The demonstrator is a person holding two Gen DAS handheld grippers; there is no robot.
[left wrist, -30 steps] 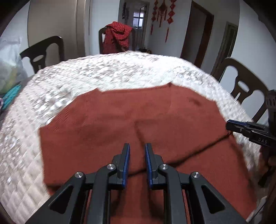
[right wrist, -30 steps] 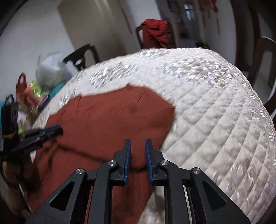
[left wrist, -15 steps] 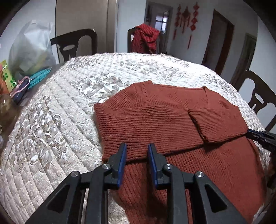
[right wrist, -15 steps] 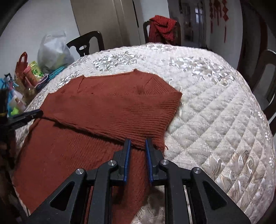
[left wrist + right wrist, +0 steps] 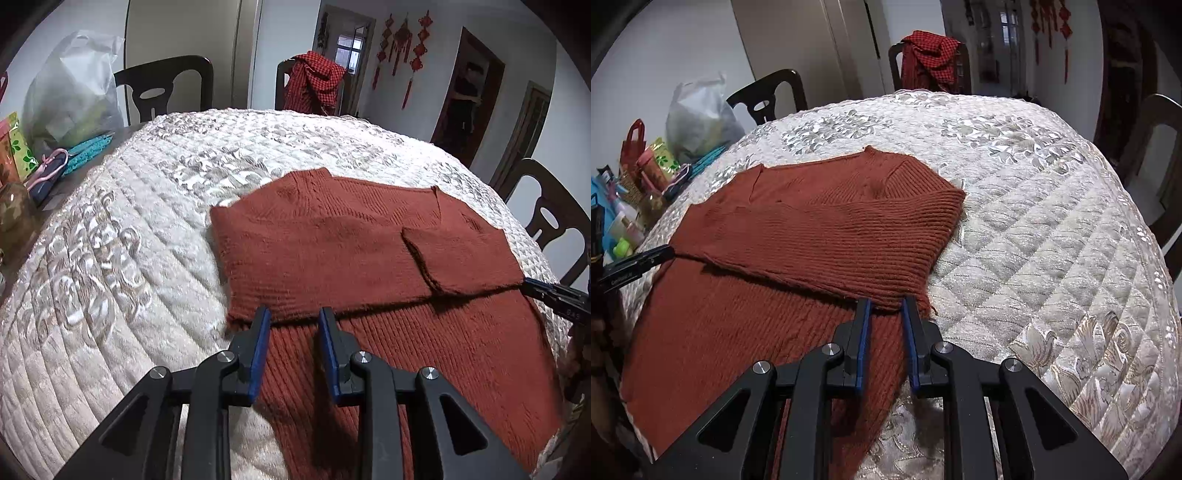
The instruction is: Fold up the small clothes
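A rust-red knit sweater (image 5: 332, 251) lies on the quilted table cover, its far half folded toward me over the near half; it also shows in the right wrist view (image 5: 820, 236). My left gripper (image 5: 293, 314) is open, its tips at the folded edge near the sweater's left corner, holding nothing. My right gripper (image 5: 886, 304) is open a little, its tips at the folded edge near the right corner. Each gripper shows in the other's view: the right one (image 5: 554, 291) and the left one (image 5: 639, 264).
The quilted white cover (image 5: 129, 240) spans the round table. Bags, bottles and a white plastic bag (image 5: 70, 99) crowd the left side. Dark chairs ring the table; one holds a red checked cloth (image 5: 314, 81).
Both grippers carried the sweater's far edge toward me, folding it over the near half, then opened and let it go. The left jaws are wider now than before.
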